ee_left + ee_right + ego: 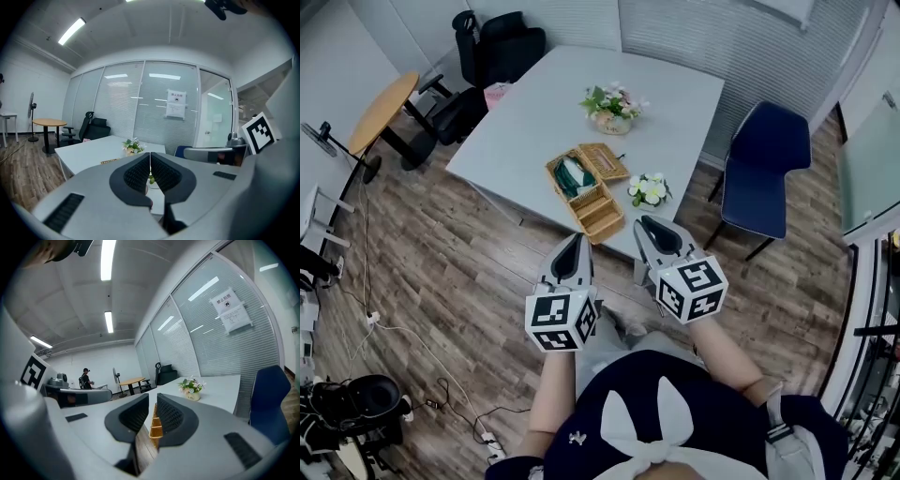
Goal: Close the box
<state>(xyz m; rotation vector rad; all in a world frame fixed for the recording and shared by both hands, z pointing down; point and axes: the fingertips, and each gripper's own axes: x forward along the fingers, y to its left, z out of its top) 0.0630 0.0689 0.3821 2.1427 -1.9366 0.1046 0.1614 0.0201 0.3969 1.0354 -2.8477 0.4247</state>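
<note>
The open wicker box (pixel 586 199) lies ahead, nearer the barely parted right hand-held gripper (pixel 650 224) than the clenched left hand-held gripper (pixel 575 241).

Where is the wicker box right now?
Head view: the wicker box sits open at the white table's near edge, just left of the small flower pot.

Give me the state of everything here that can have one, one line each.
wicker box: open, contents showing, on the white table.
left tongs: shut, empty, not touching the box.
right tongs: slightly apart, nothing gripped, box visible through the gap.
larger flower pot: upright.
smaller flower pot: upright, beside the box.
blue chair: empty, at the table's side.
</note>
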